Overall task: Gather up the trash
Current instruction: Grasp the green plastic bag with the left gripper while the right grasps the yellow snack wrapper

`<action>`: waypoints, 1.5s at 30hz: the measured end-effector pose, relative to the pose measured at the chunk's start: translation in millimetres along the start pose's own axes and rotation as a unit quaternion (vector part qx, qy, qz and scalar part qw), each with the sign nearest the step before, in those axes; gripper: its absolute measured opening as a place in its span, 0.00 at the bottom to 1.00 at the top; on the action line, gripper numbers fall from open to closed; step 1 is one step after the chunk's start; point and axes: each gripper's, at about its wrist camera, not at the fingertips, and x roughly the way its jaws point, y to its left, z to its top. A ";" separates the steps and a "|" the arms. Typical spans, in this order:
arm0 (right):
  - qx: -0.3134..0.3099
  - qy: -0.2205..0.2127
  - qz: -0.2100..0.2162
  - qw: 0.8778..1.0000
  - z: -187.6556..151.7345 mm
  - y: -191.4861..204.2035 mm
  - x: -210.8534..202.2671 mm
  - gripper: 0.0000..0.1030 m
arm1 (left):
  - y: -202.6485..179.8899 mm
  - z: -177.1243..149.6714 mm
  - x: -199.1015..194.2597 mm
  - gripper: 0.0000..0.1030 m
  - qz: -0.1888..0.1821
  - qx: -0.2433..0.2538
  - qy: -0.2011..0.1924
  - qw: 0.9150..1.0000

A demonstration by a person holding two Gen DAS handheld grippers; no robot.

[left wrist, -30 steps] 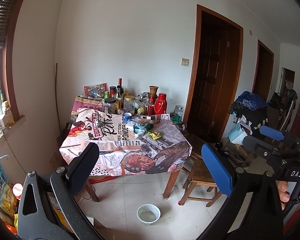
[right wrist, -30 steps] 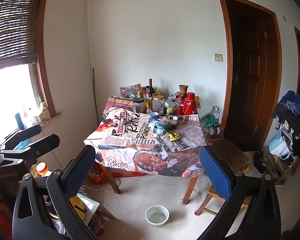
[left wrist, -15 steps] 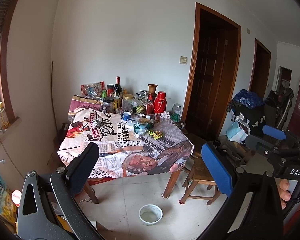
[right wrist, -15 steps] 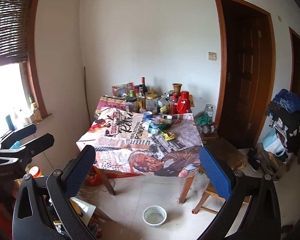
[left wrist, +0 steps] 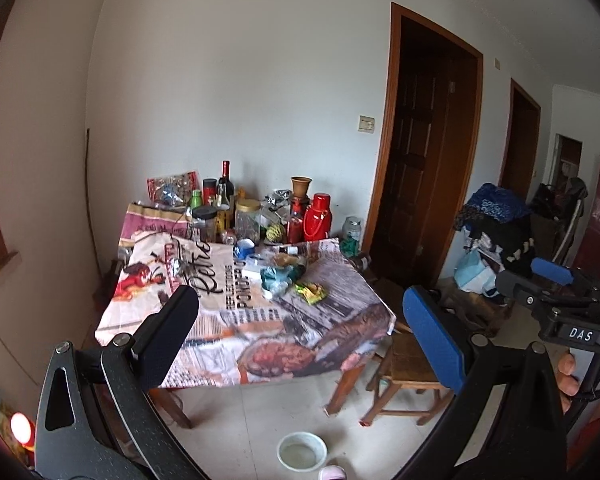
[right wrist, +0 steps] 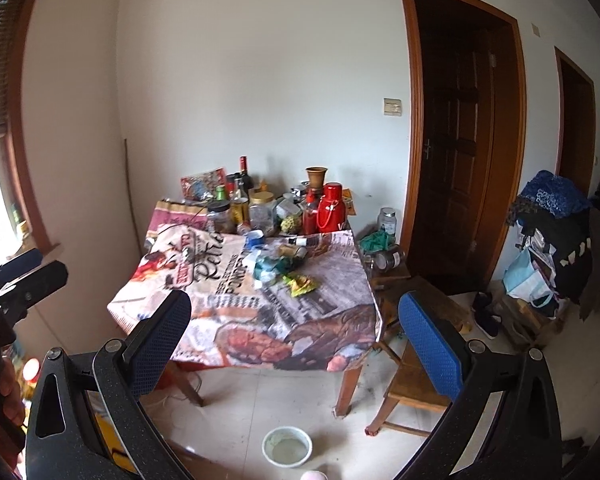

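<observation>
A table with a printed newspaper-style cloth stands against the far wall. Near its middle lie a crumpled yellow-green wrapper and a teal crumpled bag with white scraps. My left gripper is open and empty, well short of the table. My right gripper is open and empty too, also short of the table; it shows at the right in the left wrist view.
Bottles, jars, a red thermos and a clay vase crowd the table's back. A wooden stool stands right of the table, a white bowl on the tiled floor in front. Doors and piled clothes are at right.
Both grippers have moved closer to the table, which looks larger now. Both stay open and empty.
</observation>
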 end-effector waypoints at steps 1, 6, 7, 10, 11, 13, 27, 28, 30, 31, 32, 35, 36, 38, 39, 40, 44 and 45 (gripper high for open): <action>0.001 -0.002 0.002 1.000 4.1 -7.1 10.6 1.00 | -2.1 4.9 12.5 1.00 0.002 -0.001 -0.003 1.000; -0.004 0.008 0.009 1.000 32.1 -31.7 59.5 1.00 | -8.3 34.8 79.0 1.00 0.022 -0.009 0.000 1.000; -0.006 0.010 0.011 1.000 38.4 -35.7 68.2 1.00 | -11.0 41.9 91.9 1.00 0.022 -0.010 0.001 1.000; -0.020 0.009 0.021 1.000 59.2 -50.6 101.0 1.00 | -16.9 60.6 125.6 1.00 0.036 -0.015 -0.018 0.999; -0.022 0.010 0.023 0.999 63.9 -55.0 111.5 1.00 | -19.0 66.9 139.6 1.00 0.046 -0.015 -0.024 0.999; -0.023 0.017 0.030 0.999 69.8 -62.3 131.3 1.00 | -18.4 72.6 160.8 1.00 0.057 -0.022 -0.023 0.998; 0.000 0.169 0.049 0.984 50.0 -64.0 316.3 1.00 | 49.7 59.9 357.6 1.00 0.084 -0.066 0.103 0.989; 0.003 0.182 0.045 0.982 42.9 -60.4 332.7 1.00 | 58.1 56.5 377.6 1.00 0.078 -0.071 0.119 0.987; 0.012 0.210 0.035 0.977 32.5 -57.6 360.7 1.00 | 70.1 48.8 407.7 1.00 0.065 -0.079 0.147 0.984; 0.017 0.225 0.032 0.974 27.5 -58.0 372.7 1.00 | 79.5 43.1 429.0 1.00 0.050 -0.086 0.168 0.981; 0.024 0.244 0.028 0.969 18.7 -55.5 388.9 1.00 | 86.5 38.7 444.2 1.00 0.040 -0.093 0.182 0.978; 0.040 0.286 0.033 0.957 -0.4 -49.9 427.7 1.00 | 98.5 25.6 480.1 1.00 0.027 -0.099 0.218 0.970; 0.044 0.299 0.034 0.953 -6.3 -48.0 439.8 0.99 | 102.1 18.9 497.0 0.99 0.027 -0.096 0.235 0.967; 0.049 0.321 0.034 0.945 -17.6 -43.8 461.5 0.99 | 106.4 10.4 516.3 0.94 0.023 -0.093 0.256 0.962; 0.050 0.330 0.035 0.942 -22.2 -42.5 469.0 0.99 | 108.7 4.3 529.2 0.92 0.017 -0.094 0.272 0.957; 0.052 0.340 0.037 0.938 -27.5 -41.2 478.3 0.99 | 110.5 -1.2 541.0 0.89 0.009 -0.097 0.288 0.953; 0.051 0.363 0.044 0.929 -40.6 -33.8 499.3 0.97 | 114.3 -20.9 580.7 0.72 -0.014 -0.107 0.338 0.935; 0.047 0.365 0.042 0.929 -42.5 -32.4 503.1 0.96 | 112.8 -25.0 589.0 0.71 -0.016 -0.104 0.347 0.932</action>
